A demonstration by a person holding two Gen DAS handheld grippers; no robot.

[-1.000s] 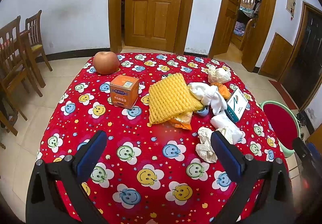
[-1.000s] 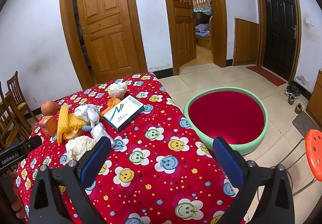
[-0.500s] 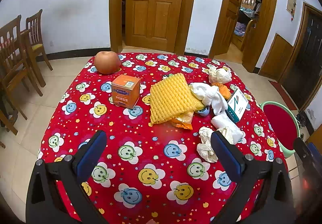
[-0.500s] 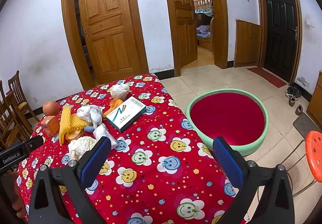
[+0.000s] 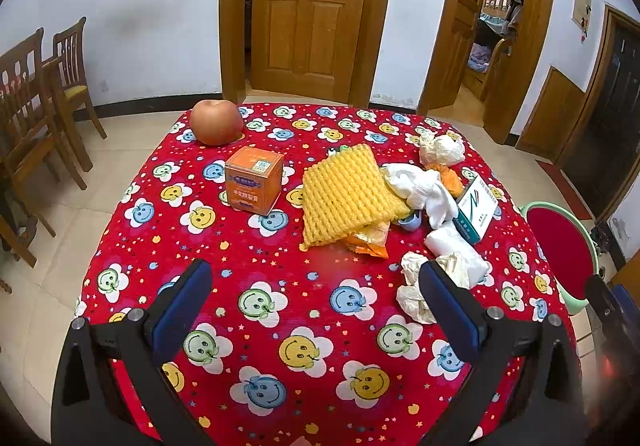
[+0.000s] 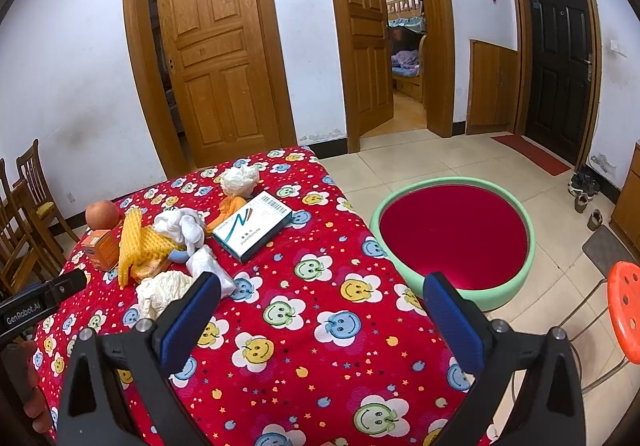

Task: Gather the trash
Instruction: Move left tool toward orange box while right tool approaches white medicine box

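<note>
Trash lies on a table with a red smiley-flower cloth (image 5: pixel 280 286): a yellow foam net (image 5: pixel 344 193), an orange wrapper (image 5: pixel 368 238), crumpled white tissues (image 5: pixel 416 286) (image 5: pixel 440 149), a white cloth (image 5: pixel 420 189), a white-and-teal box (image 5: pixel 476 205) and an orange box (image 5: pixel 254 179). An apple (image 5: pixel 216 121) sits at the far left. The green bin with red lining (image 6: pixel 454 238) stands on the floor right of the table. My left gripper (image 5: pixel 312 302) is open above the near cloth. My right gripper (image 6: pixel 320 306) is open over the table's right edge; the tissue (image 6: pixel 160 290) lies by its left finger.
Wooden chairs (image 5: pixel 36 85) stand left of the table. An orange stool (image 6: pixel 624 310) is on the floor at the right, beyond the bin. Doors line the far wall; one stands open (image 6: pixel 372 57). Shoes (image 6: pixel 584 189) lie by the black door.
Both grippers have drifted slightly forward and the views shifted a little. Nothing was taken hold of; both stay open.
</note>
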